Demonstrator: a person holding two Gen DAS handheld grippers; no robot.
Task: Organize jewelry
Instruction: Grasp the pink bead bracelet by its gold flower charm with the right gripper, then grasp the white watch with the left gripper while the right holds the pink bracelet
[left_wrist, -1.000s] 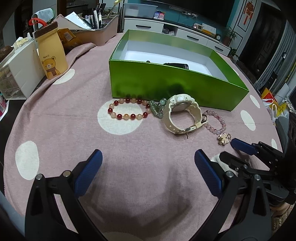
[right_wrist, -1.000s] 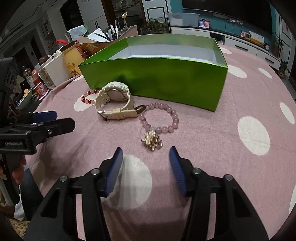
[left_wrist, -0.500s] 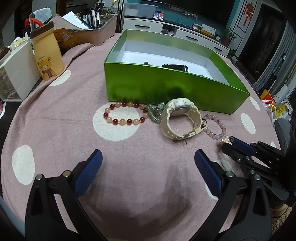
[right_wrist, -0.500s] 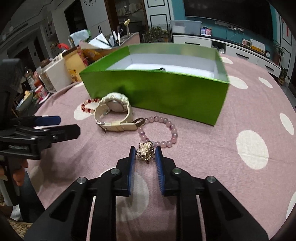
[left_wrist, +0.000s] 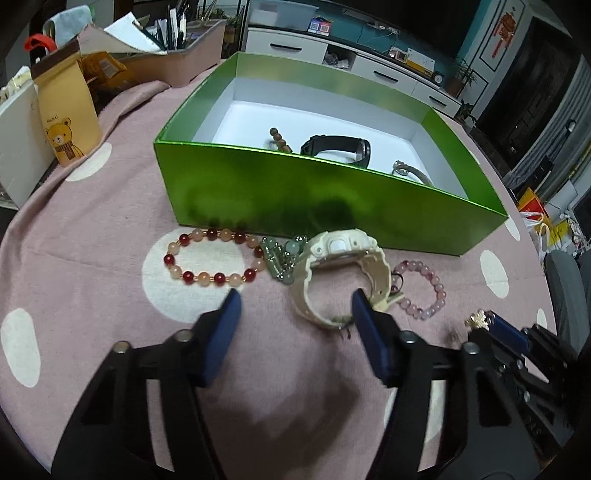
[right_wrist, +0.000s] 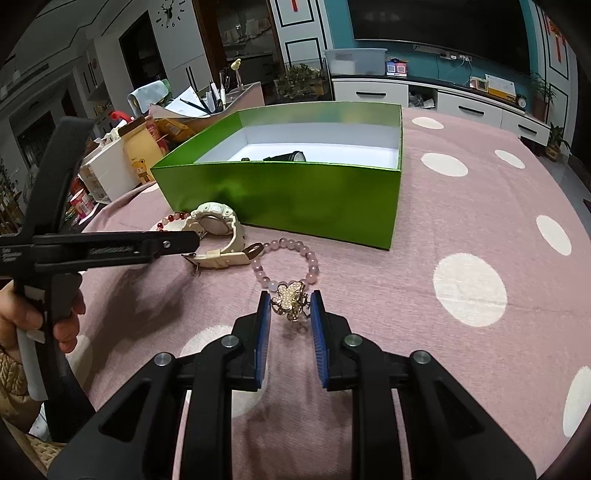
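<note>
Step in hand: transfer of loose pieces from the tablecloth (right_wrist: 461, 229) into the green box (right_wrist: 295, 192).

Right claw (right_wrist: 290, 310): closed on the gold flower brooch (right_wrist: 290, 301), pads pressing both sides. Brooch apparently raised just clear of the cloth, judging by the small shadow beneath. Pink bead bracelet (right_wrist: 291, 254) lying just beyond the brooch, flat on the cloth; contact between the two not clear.

Left claw (left_wrist: 295, 306): about half open and closing. Right pad (left_wrist: 364, 314) over the inside of the strap loop of the cream watch (left_wrist: 343, 266), left pad outside it, so part of the strap sits between the jaws. No visible pinch on the strap yet. In the right-hand view, left claw tip reaching level with the strap near the buckle.

Remaining on the cloth: red-and-peach bead bracelet (left_wrist: 210, 258) just left of a small green charm (left_wrist: 282, 260), which touches or nearly touches the watch. All lying close to the near wall of the box.

Already in the box: a black watch (left_wrist: 338, 146), a string of brown beads (left_wrist: 279, 138), a silver piece (left_wrist: 408, 171).

Next move, right side: lift high enough to clear the near wall, carry over the white floor, release low. Next move, left side: finish closing on the strap, confirm a firm pinch before lifting; risk of dragging the green charm or the pink bracelet along.
</note>
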